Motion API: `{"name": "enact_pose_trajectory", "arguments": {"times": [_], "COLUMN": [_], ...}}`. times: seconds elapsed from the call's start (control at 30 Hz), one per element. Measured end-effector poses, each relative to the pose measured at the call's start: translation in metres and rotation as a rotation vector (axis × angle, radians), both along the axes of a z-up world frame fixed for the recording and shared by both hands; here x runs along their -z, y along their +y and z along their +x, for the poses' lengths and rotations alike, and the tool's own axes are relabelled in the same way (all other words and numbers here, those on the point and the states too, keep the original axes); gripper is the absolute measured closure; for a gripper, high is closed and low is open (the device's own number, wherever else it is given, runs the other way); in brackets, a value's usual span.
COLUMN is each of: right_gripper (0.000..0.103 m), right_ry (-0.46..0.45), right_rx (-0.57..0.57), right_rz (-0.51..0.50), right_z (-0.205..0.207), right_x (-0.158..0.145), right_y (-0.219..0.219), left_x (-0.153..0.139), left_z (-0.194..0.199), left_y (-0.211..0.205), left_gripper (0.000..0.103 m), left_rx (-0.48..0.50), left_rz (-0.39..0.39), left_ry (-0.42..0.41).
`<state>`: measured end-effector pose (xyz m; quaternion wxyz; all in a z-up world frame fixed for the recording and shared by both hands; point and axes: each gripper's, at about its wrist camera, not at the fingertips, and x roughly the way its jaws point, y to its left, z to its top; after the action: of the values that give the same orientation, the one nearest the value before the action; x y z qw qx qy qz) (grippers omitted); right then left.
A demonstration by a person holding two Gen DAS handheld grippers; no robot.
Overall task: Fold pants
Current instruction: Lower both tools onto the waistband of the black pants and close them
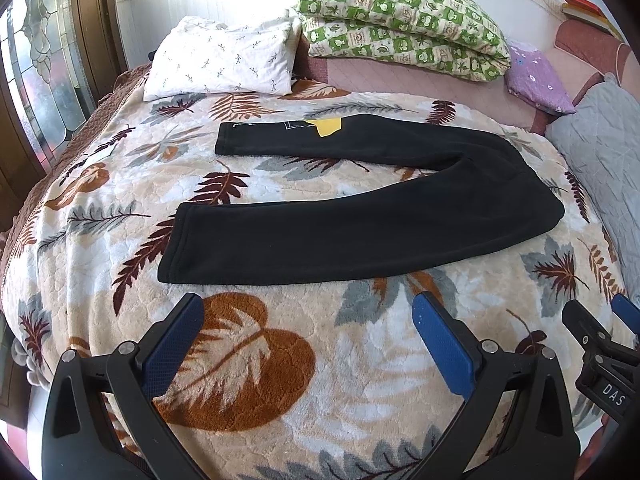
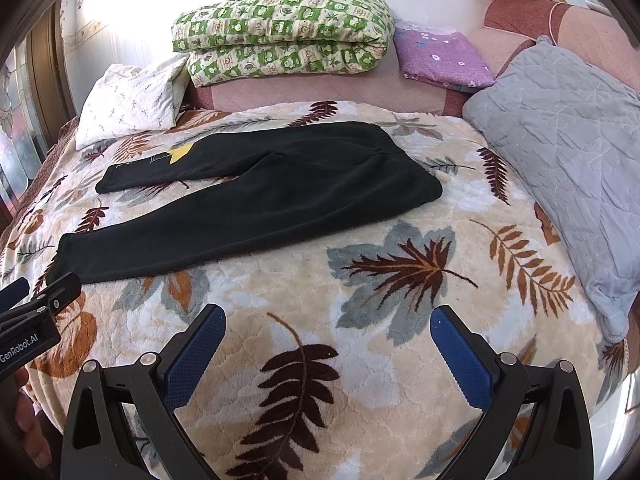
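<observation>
the black pants [image 1: 360, 216] lie flat on the leaf-print blanket [image 1: 256, 360] of the bed, just ahead of both tongs, their 2 legs spread apart toward the left and the waist to the right. the left tongs [image 1: 308, 320] and the right tongs [image 2: 328, 332] hover above the blanket side by side, each gaping wide and holding nothing. beyond the pants sit a white pillow [image 1: 224, 60] and a folded green quilt [image 1: 400, 24].
</observation>
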<state>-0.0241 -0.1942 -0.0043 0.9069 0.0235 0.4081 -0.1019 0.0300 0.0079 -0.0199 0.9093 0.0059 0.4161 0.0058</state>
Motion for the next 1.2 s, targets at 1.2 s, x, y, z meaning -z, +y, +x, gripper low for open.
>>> {"name": "enact_pose_trajectory", "arguments": {"times": [1.2], "right_gripper": [0.015], "right_ry": [0.244], "right_rx": [-0.102], "right_rz": [0.369], "right_z": [0.377], "right_x": [0.044], "right_y": [-0.197], "left_x": [0.033], "left_z": [0.338], "left_y": [0.143], "left_gripper": [0.000], "left_rx": [-0.044], "left_rz": [-0.305], "left_ry": [0.503]}}
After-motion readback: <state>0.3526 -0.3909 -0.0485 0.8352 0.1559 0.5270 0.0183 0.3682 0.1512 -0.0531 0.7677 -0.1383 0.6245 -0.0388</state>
